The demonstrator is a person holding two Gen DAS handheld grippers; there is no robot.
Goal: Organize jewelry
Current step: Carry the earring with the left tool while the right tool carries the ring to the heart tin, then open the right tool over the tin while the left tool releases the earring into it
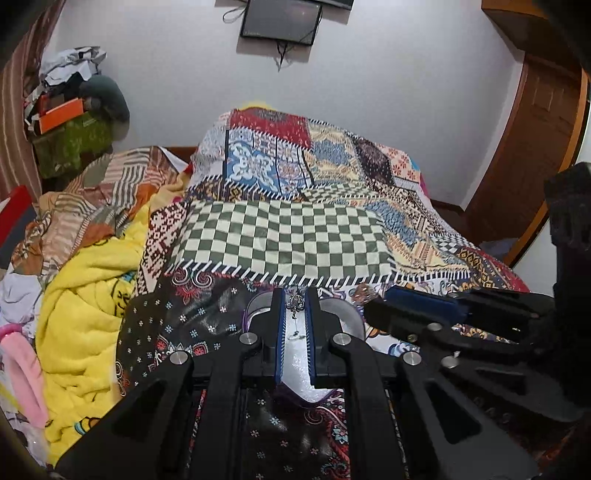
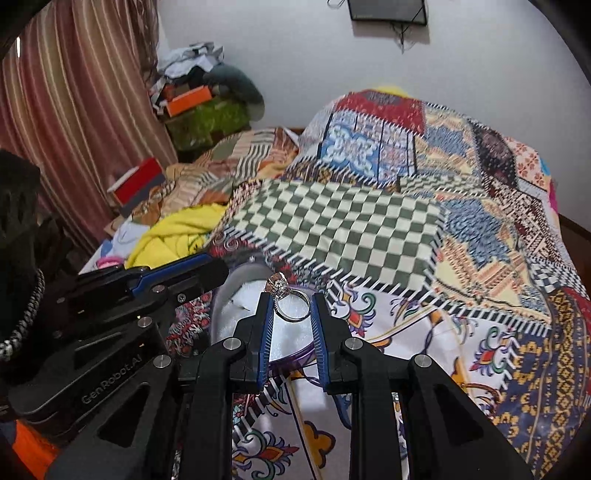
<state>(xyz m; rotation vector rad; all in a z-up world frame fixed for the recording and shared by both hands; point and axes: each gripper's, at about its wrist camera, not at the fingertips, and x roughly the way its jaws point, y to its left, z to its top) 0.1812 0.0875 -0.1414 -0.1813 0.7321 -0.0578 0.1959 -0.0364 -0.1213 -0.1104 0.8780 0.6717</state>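
**Left wrist view: an ornament pinched, a ring beside it**

My left gripper [image 1: 295,301] has its blue ribbed pads nearly pressed together on a small silvery ornament [image 1: 294,303], a filigree piece with a thin drop hanging below it; the detail is too fine for me to say what kind of jewelry it is. Beneath it lies a white-lined jewelry case [image 1: 343,314] with a purple edge, mostly hidden behind my fingers.

My right gripper [image 2: 293,300] pinches a silver ring [image 2: 293,304] by its band, the stone setting tilted up toward the left pad. It hangs over that case [image 2: 236,295], whose pale padded lining shows only in part.

On the black body of my left gripper [image 2: 110,369], seen from the right wrist, I read "GenRobot.AI".

Both tools hover above a patchwork bedspread [image 1: 280,236] of checks and floral prints. A yellow fleecy blanket [image 1: 88,295] lies crumpled at the left. A dark screen [image 1: 280,18] on the wall is cut off at the top.
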